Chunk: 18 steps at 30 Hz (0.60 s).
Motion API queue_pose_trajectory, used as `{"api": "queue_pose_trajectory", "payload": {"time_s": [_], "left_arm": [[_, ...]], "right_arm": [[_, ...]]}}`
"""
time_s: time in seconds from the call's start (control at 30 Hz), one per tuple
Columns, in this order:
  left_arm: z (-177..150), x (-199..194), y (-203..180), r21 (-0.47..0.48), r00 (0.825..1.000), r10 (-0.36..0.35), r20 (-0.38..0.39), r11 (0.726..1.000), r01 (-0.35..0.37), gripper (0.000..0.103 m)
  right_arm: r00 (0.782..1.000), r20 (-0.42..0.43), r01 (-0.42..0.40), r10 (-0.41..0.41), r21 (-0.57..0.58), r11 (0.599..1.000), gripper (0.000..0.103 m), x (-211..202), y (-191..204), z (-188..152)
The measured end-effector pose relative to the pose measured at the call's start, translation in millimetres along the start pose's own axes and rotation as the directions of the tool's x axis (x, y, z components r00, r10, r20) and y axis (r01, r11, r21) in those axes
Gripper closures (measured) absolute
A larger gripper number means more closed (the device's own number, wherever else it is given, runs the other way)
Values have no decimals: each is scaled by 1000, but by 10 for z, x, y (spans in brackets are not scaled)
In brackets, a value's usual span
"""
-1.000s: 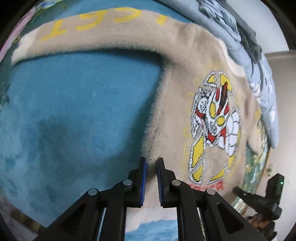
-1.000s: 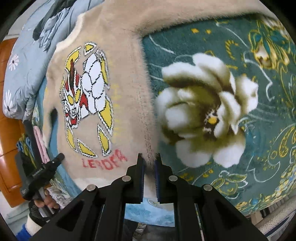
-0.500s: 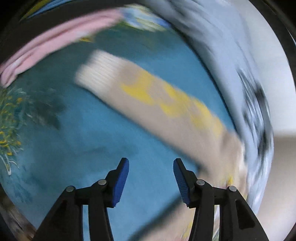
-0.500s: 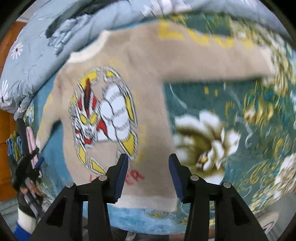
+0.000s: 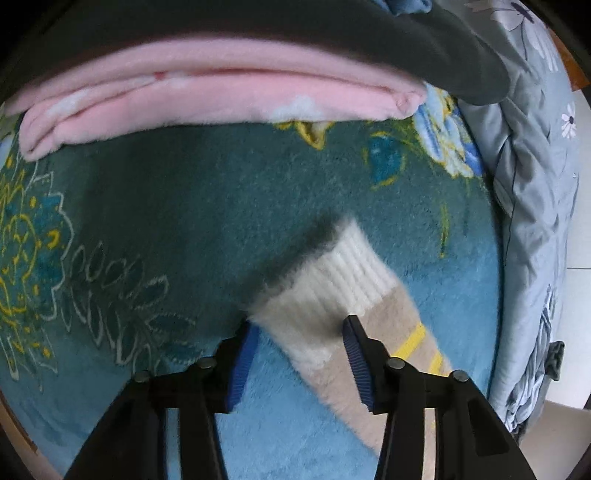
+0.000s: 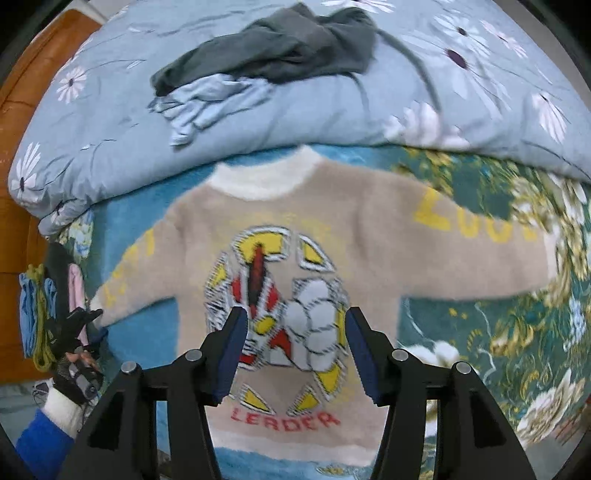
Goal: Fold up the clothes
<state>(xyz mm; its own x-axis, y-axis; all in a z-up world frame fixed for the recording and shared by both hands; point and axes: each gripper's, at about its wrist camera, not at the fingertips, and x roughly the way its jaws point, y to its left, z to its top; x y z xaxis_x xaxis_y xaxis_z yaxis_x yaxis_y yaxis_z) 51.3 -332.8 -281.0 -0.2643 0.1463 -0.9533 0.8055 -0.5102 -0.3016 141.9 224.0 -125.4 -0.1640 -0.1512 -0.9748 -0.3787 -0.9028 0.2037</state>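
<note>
A beige fuzzy sweater [image 6: 369,236] with a robot picture and red "LERDER" lies flat, front up, sleeves spread, on a teal flowered blanket [image 6: 480,332]. My right gripper [image 6: 293,349] is open and empty, hovering above the sweater's chest. My left gripper [image 5: 297,363] is open, its jaws on either side of the white ribbed cuff [image 5: 343,277] of the sweater's left sleeve, not closed on it. The left gripper also shows in the right wrist view [image 6: 79,325], at that sleeve's end.
Folded pink [image 5: 221,88] and dark grey [image 5: 332,33] clothes are stacked beyond the cuff. A blue flowered quilt [image 6: 110,129] with a grey garment [image 6: 280,48] and a light blue one [image 6: 207,99] lies past the collar. Wooden headboard [image 6: 14,221] at left.
Both grippers let go of the sweater's hem and opened. The right one rose above the chest. The left one swung out to the left sleeve's cuff.
</note>
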Motion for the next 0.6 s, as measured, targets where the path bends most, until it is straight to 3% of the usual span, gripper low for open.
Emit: {"api": "queue_pose_trajectory", "payload": {"time_s": [0.03,0.1,0.23,0.33,0.47,0.6], "left_arm": [[9,1,-23,6,1000,-3,3,1000,3,81],[26,-25,-106,24,1000,-30,10,999,30,90],[-26,-285,-413,130,993,-88,73,988,78,92],[-179,-598,-740,254,978,-174,113,957,141,92],[-624,-1002,-1384,443,944,-318,90,862,248,92],[-1232,-1221,-2035,604,914,-405,-10,726,328,92]], "right_arm": [[1000,3,-6,6,-7,1000,47,19,49,23],[1000,7,-23,23,-18,1000,47,37,130,61],[998,19,-53,54,-9,999,47,25,126,75],[997,29,-70,69,20,997,47,12,26,56],[995,49,-93,88,93,991,47,-6,-242,-39],[990,84,-128,114,192,973,47,-35,-602,-203]]}}
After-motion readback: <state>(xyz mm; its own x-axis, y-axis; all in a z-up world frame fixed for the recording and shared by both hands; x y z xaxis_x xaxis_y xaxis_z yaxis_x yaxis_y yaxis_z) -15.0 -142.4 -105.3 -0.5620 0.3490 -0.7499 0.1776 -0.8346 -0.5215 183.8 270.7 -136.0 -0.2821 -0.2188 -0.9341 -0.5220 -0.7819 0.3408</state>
